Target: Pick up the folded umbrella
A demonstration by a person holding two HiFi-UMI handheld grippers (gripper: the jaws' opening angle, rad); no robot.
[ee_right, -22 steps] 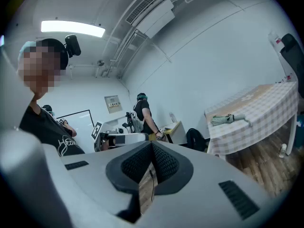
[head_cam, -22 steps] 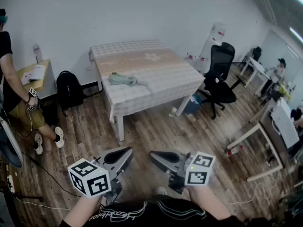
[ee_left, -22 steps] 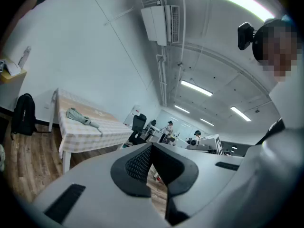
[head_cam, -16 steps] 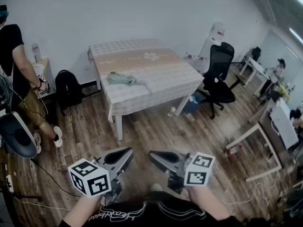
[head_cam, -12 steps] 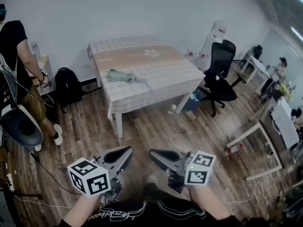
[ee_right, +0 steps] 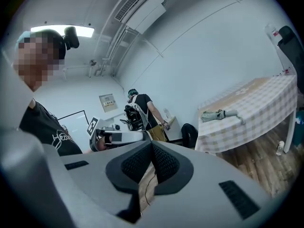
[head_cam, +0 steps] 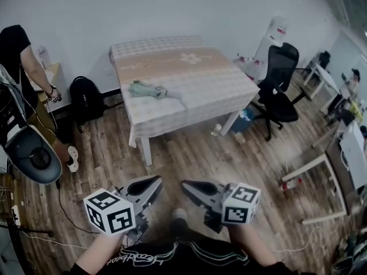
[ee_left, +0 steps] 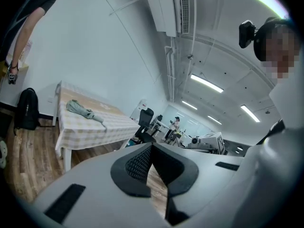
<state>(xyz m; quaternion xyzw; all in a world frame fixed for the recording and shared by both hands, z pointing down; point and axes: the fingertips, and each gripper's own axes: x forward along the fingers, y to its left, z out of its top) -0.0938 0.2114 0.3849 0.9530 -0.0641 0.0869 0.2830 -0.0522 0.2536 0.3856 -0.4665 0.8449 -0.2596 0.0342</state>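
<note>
The folded pale-green umbrella lies on the near left part of a table covered with a checked cloth, across the wooden floor from me. It also shows far off in the left gripper view, umbrella, and in the right gripper view, umbrella. My left gripper and right gripper are held side by side low in the head view, well short of the table. Both are shut with nothing between the pads, left gripper, right gripper.
A person stands at the left by a small side table, with a black backpack against the wall. A black office chair stands right of the table, and desks further right. A round white-rimmed seat is at the left edge.
The person at the left has turned toward the side table, and the round seat has come into view at the left. Both grippers stay shut in the same place.
</note>
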